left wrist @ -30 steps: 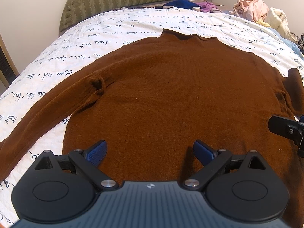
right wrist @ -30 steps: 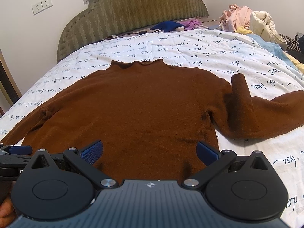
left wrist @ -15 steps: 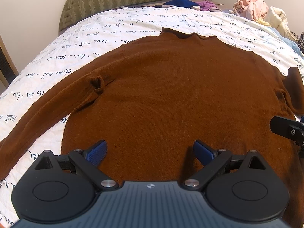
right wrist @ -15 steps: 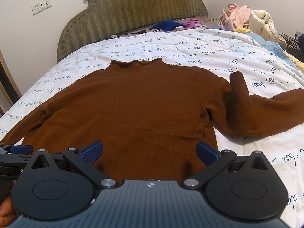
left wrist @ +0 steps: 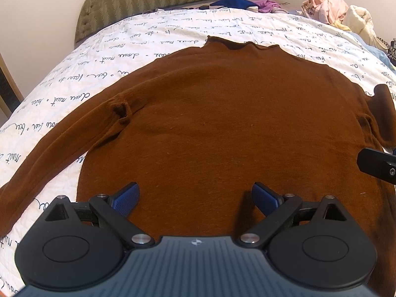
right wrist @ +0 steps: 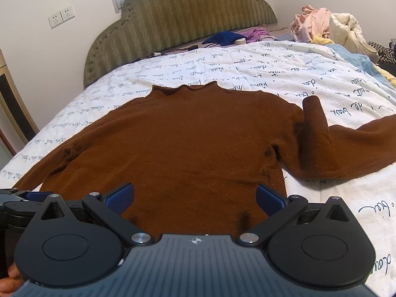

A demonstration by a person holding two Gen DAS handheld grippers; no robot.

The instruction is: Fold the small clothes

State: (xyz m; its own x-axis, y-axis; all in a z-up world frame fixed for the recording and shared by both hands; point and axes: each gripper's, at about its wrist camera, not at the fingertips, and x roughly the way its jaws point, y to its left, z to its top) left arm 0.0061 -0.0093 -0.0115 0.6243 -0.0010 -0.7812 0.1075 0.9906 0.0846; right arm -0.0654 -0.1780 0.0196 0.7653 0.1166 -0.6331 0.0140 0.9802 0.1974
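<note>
A brown long-sleeved sweater (left wrist: 222,113) lies flat on the bed, collar toward the headboard; the right wrist view shows the same sweater (right wrist: 188,143). Its left sleeve (left wrist: 49,153) stretches out to the left. The right sleeve (right wrist: 346,153) runs to the right, and its cuff end (right wrist: 314,113) is doubled back. My left gripper (left wrist: 195,195) hovers open over the hem's left part, nothing between its blue pads. My right gripper (right wrist: 195,196) is open over the hem's right part, just inside the sweater's right edge.
The bed has a white quilt with script print (right wrist: 272,69) and a green padded headboard (right wrist: 188,17). A heap of clothes (right wrist: 329,24) sits at the far right. Blue and purple garments (right wrist: 227,37) lie by the headboard. A hand shows at bottom left (right wrist: 10,274).
Both grippers have crept slightly toward the hem, staying open. The sweater has not moved.
</note>
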